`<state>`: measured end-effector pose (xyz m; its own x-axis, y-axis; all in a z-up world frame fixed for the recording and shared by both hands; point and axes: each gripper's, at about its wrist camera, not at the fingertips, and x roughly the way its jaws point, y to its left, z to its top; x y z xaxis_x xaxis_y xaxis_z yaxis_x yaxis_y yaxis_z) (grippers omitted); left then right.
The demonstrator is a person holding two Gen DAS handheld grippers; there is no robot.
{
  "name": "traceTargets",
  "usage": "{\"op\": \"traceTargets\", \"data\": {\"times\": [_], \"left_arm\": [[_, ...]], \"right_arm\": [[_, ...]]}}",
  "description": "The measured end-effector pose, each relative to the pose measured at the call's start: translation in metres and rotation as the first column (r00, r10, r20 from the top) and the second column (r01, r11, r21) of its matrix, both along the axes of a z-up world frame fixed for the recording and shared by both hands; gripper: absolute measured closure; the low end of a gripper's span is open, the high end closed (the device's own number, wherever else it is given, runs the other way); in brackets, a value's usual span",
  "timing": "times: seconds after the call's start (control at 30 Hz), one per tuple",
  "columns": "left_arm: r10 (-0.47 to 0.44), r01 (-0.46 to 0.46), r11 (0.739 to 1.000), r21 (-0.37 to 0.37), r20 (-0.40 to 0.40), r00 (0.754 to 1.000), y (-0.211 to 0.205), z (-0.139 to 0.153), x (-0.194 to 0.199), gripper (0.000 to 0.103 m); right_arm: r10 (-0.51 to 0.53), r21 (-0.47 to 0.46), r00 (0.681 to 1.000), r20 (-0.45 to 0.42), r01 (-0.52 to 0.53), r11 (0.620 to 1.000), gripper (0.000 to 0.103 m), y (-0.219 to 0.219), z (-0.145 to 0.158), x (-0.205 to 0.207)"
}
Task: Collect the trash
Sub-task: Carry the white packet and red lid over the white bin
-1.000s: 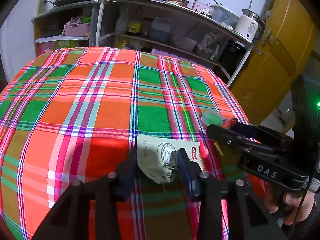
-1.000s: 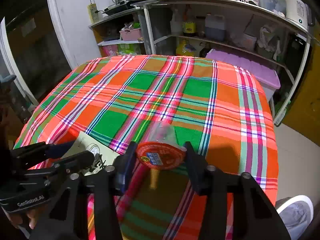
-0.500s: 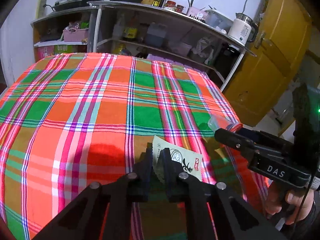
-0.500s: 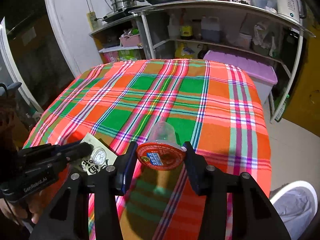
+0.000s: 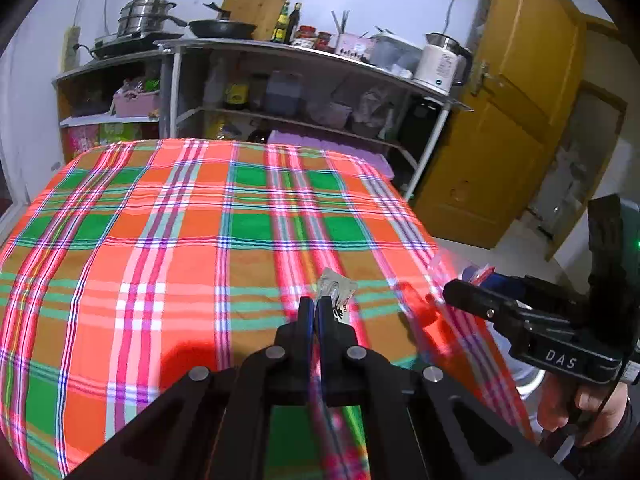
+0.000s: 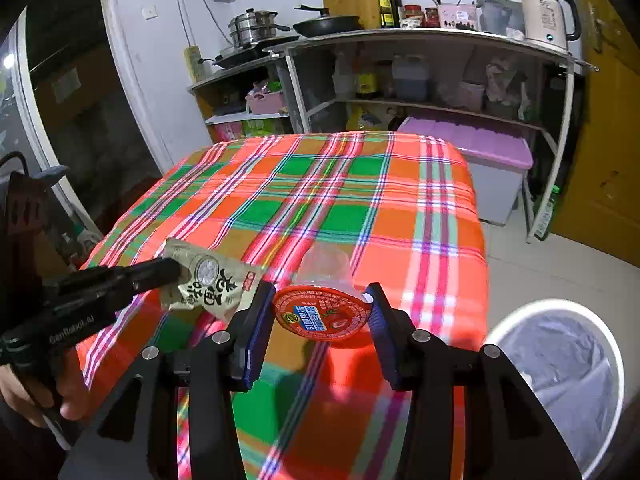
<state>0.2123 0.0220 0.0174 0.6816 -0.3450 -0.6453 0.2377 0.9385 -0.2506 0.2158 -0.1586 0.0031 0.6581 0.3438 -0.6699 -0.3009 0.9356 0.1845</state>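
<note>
Trash in hand on both sides: my left gripper [image 5: 317, 309] is clenched flat on a beige snack wrapper [image 6: 212, 282], pinching it near one end so the sheet sticks out ahead of the pads, clear of the plaid tablecloth [image 5: 192, 240]. My right gripper [image 6: 316, 322] is clamped across a clear jelly cup [image 6: 320, 310], pads on opposite sides of the rim, red foil lid facing me, the cup's tapered body pointing away along the fingers. Both pieces appear to hang above the near right part of the table rather than rest on it. The relation that matters now: a white bin [image 6: 560, 368] with a grey liner sits on the floor just off the table's near right corner, below and to the right of the right gripper. The right hand is plainly the nearer one; the left gripper [image 6: 120, 280] sits farther left, with the cup and the right tool between it and the bin. I judge the cup should go first, swung right and past the table edge until it is over the liner, then let go. The wrapper would follow, crossing the same corner. One risk I note: the wrapper is light and limp, so it may cling to a pad or drift wide of the bin when released. The shelves and kettle behind play no part.
</note>
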Motion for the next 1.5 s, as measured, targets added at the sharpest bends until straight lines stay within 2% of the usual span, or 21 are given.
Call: {"op": "traceTargets", "data": {"times": [0.4, 0.83, 1.17, 1.5], "left_arm": [[-0.074, 0.074, 0.997, -0.016, 0.040, 0.996, -0.025, 0.021, -0.045, 0.101], [-0.166, 0.166, 0.986, 0.004, 0.074, 0.983, -0.073, 0.035, -0.064, 0.101], [-0.274, 0.273, 0.962, 0.021, 0.087, 0.958, -0.130, 0.037, -0.069, 0.101], [-0.355, 0.354, 0.935, 0.034, 0.059, 0.933, -0.179, 0.023, -0.061, 0.101]], "right_arm": [[-0.058, 0.019, 0.998, 0.030, 0.057, 0.998, 0.056, -0.031, 0.012, -0.056], [-0.152, 0.050, 0.987, 0.045, 0.150, 0.987, 0.056, -0.074, 0.019, -0.095], [-0.257, 0.046, 0.965, 0.050, 0.255, 0.966, 0.056, -0.117, 0.019, -0.115], [-0.345, 0.041, 0.938, 0.028, 0.344, 0.938, 0.056, -0.158, 0.009, -0.123]]}}
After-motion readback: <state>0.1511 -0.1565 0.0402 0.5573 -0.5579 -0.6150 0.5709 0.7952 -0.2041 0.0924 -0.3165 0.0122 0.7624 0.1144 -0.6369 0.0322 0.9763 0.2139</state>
